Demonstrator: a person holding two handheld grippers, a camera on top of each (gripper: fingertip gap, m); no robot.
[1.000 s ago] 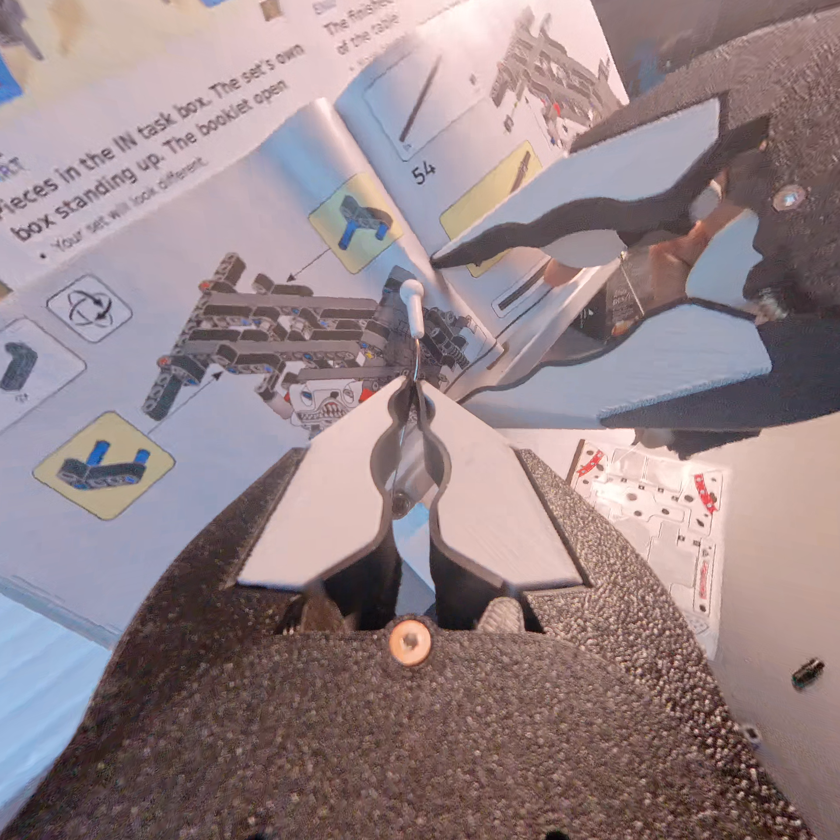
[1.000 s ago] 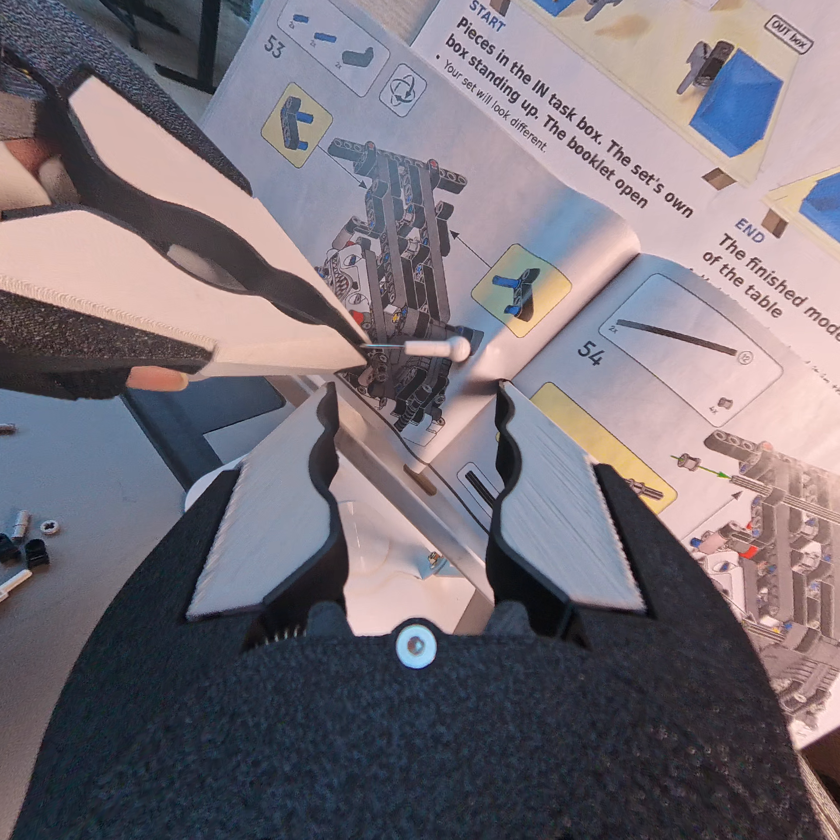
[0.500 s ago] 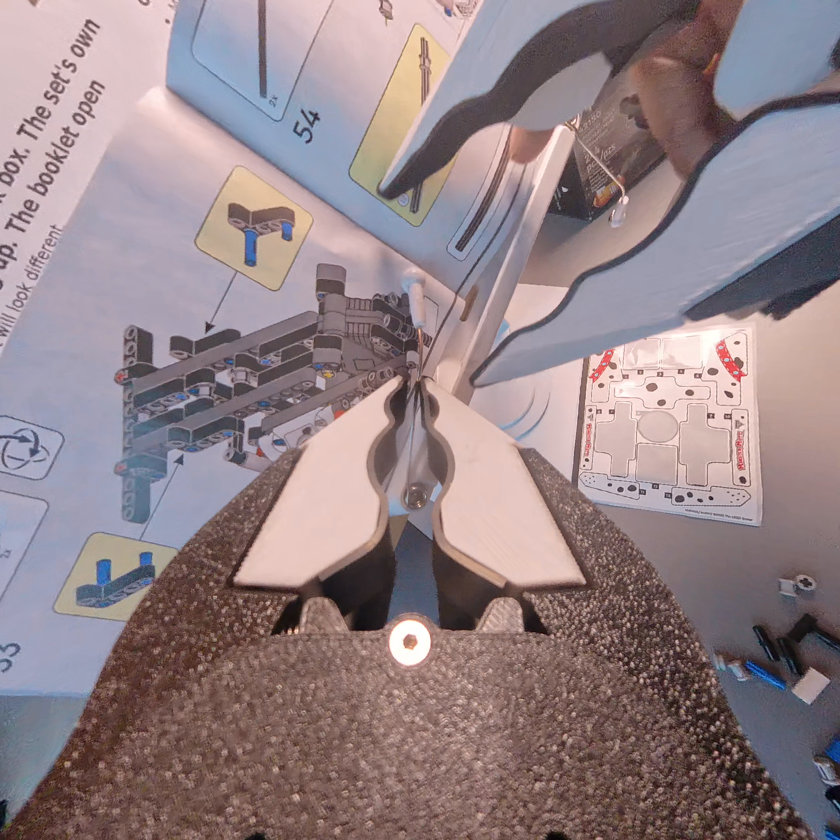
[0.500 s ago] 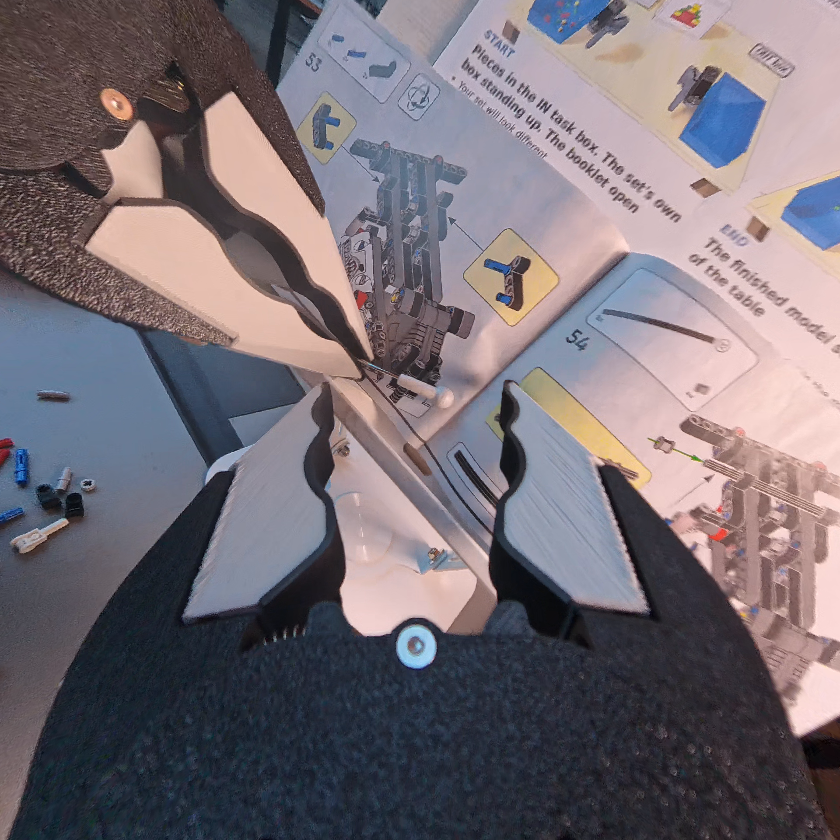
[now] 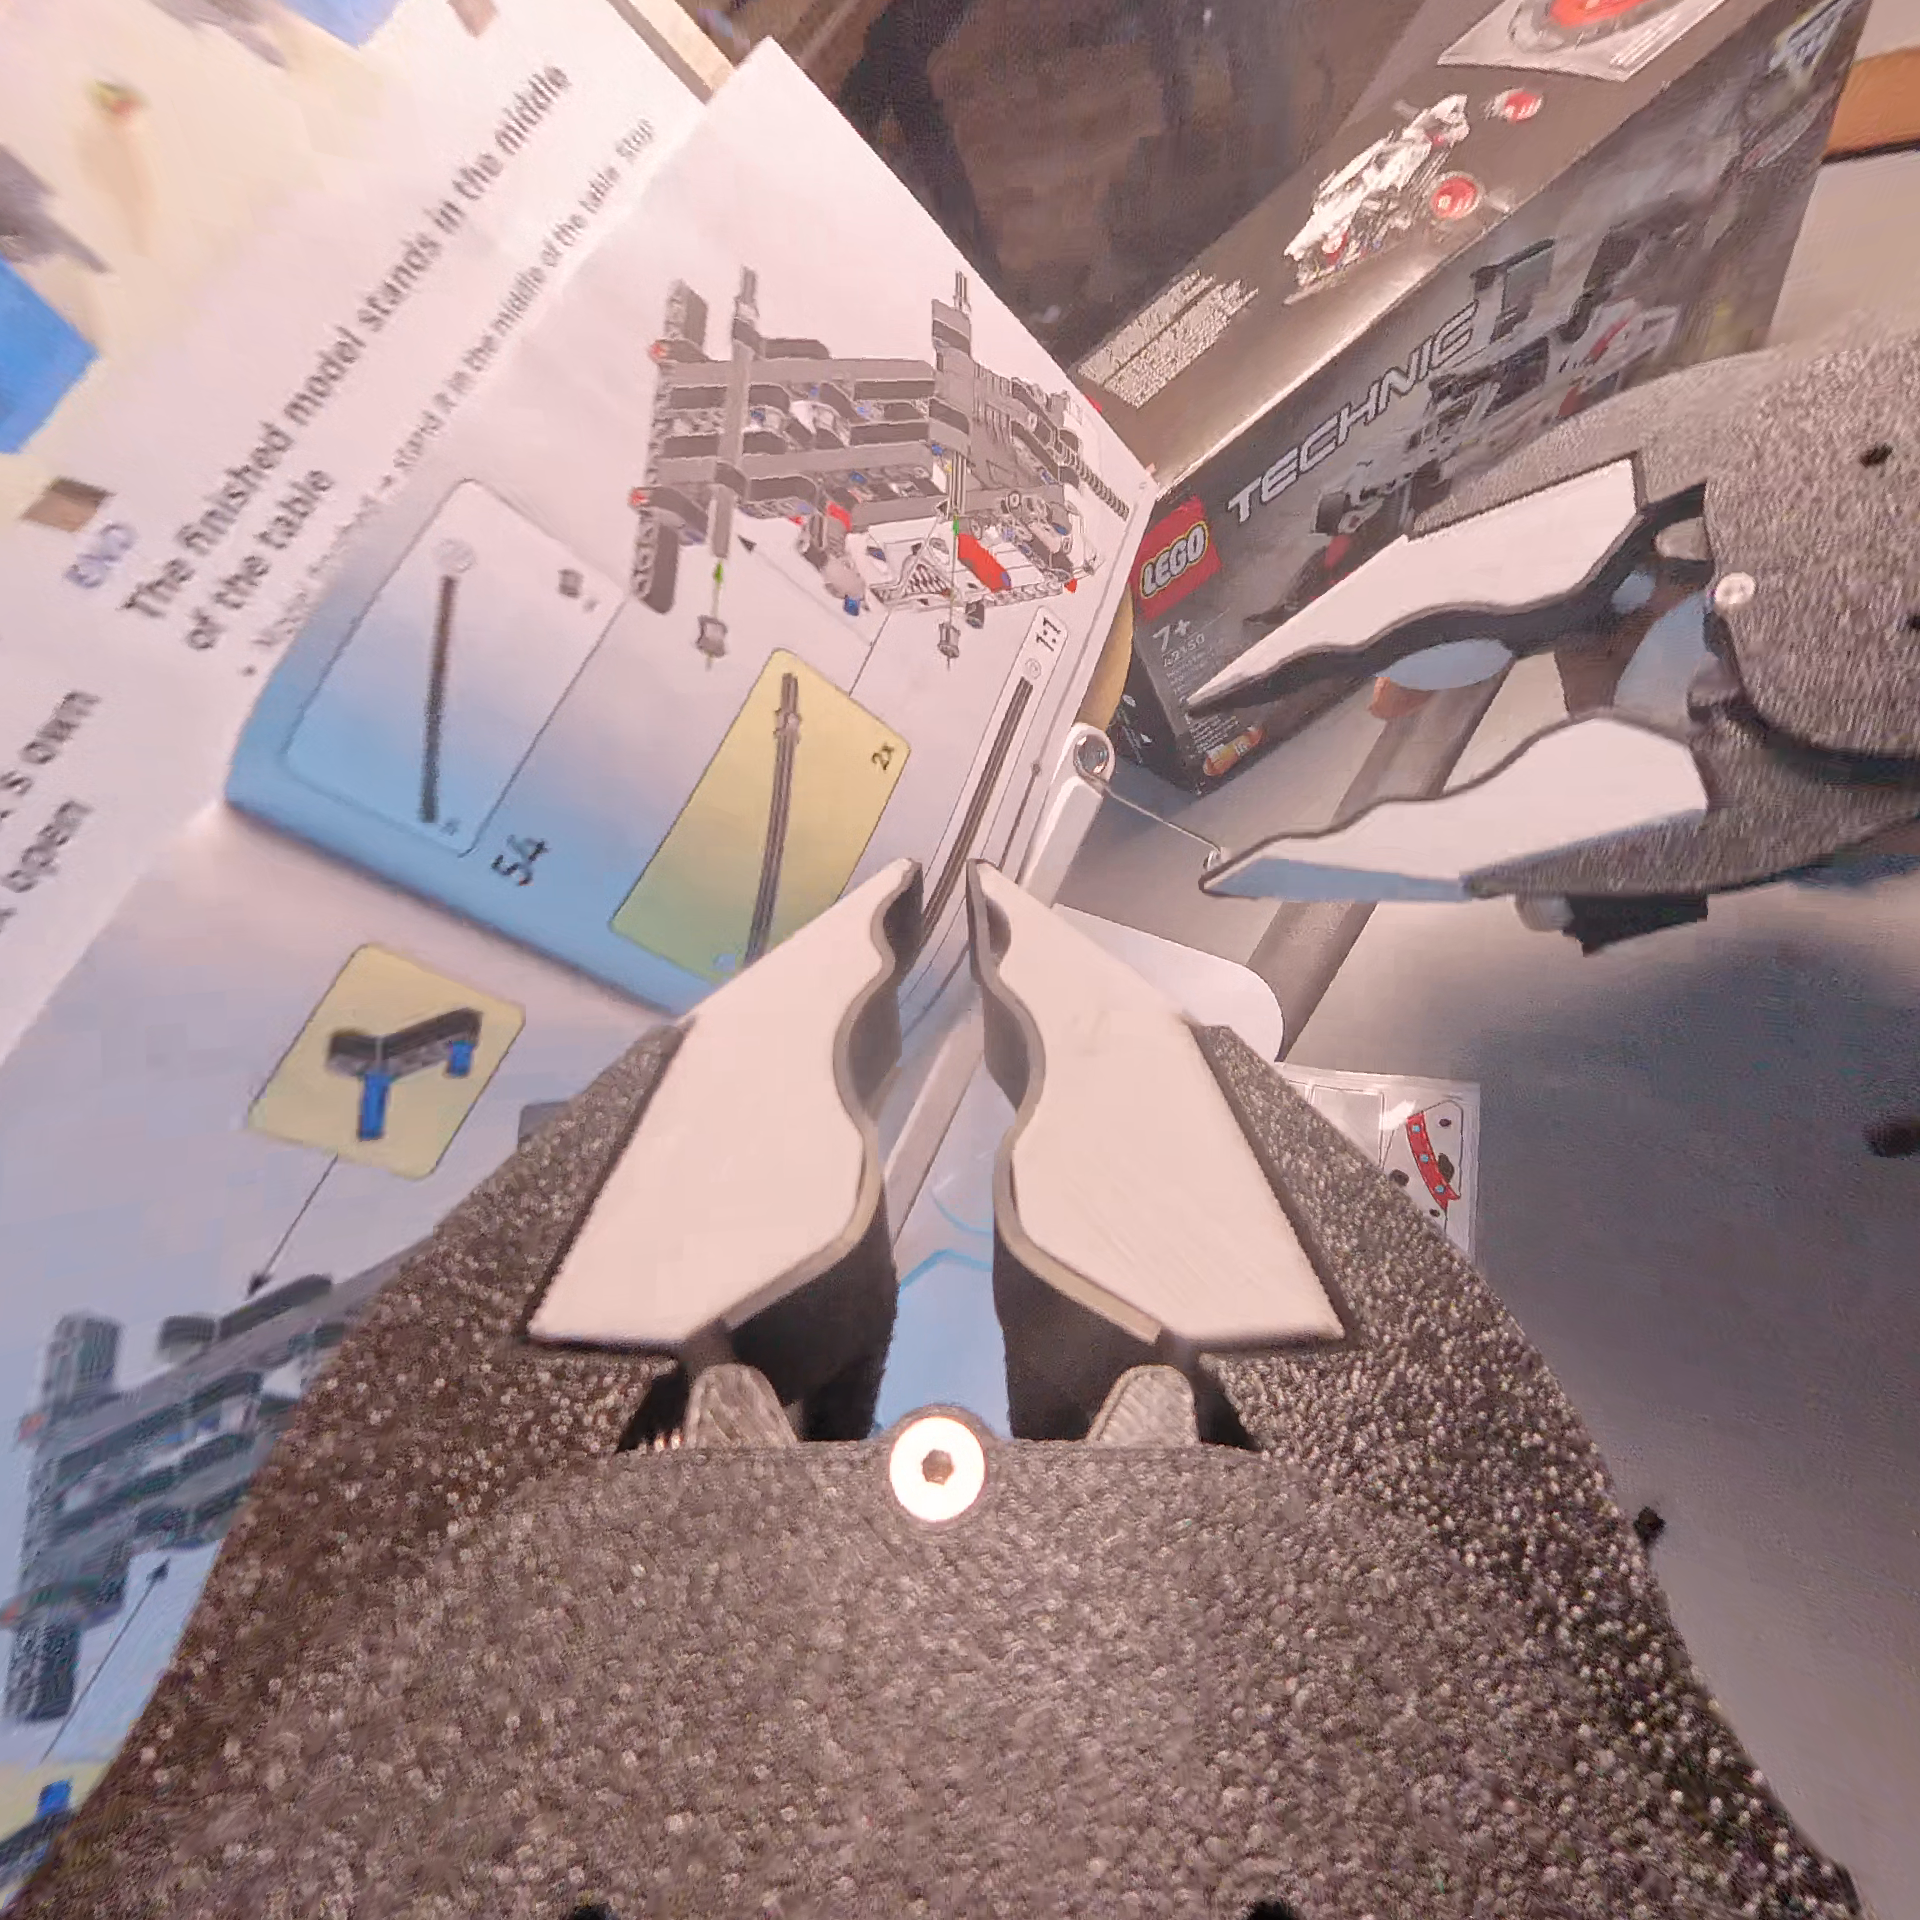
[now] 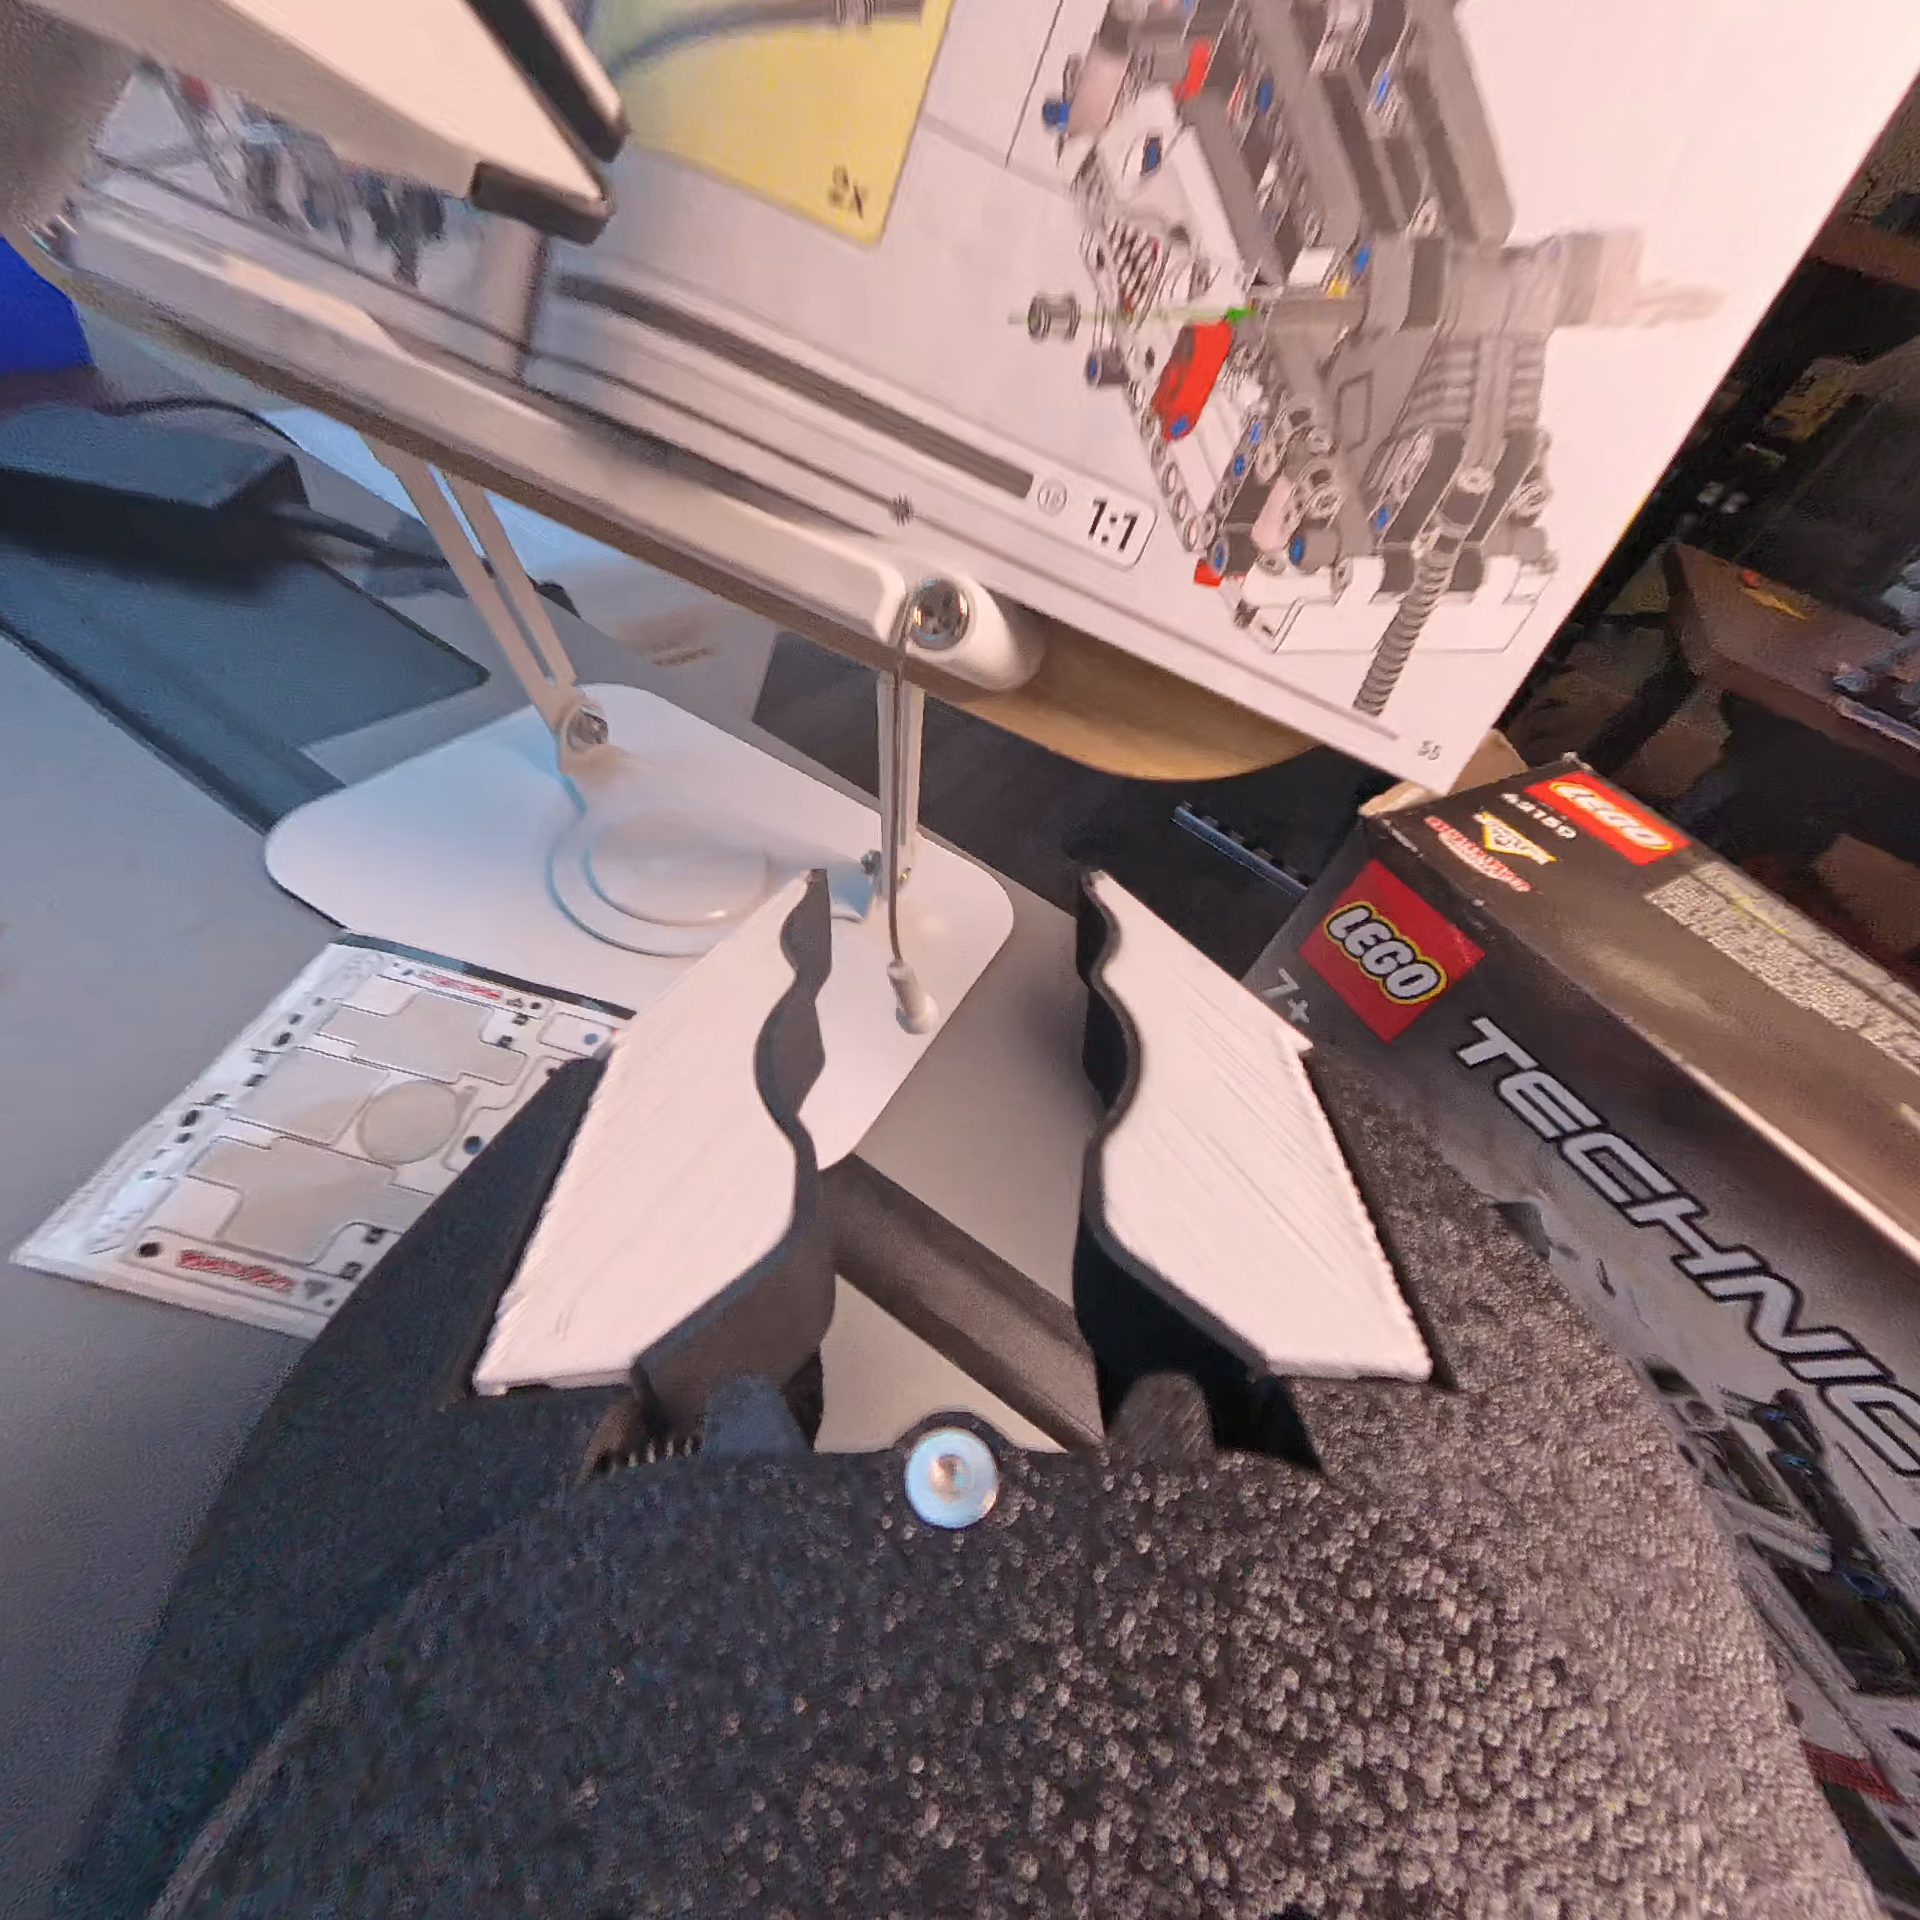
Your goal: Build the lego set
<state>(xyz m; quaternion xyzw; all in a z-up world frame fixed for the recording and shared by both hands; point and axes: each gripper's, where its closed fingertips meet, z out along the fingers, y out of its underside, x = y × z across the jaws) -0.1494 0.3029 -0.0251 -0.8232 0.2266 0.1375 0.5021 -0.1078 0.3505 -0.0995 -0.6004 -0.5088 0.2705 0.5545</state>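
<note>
Both tools at the booklet (image 5: 582,665) propped on its stand (image 6: 644,831): left tool (image 5: 943,883) nearly closed, empty; right tool (image 6: 951,904) spread around the dangling page-holder wire (image 6: 899,831), likely to reposition it. Set box (image 6: 1621,997) at three o'clock.

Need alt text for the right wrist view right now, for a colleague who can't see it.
The open right gripper points at a thin metal page-holder wire hanging from a white book stand. Above is the open instruction booklet, a black set box at right and a sticker sheet at left.
</note>
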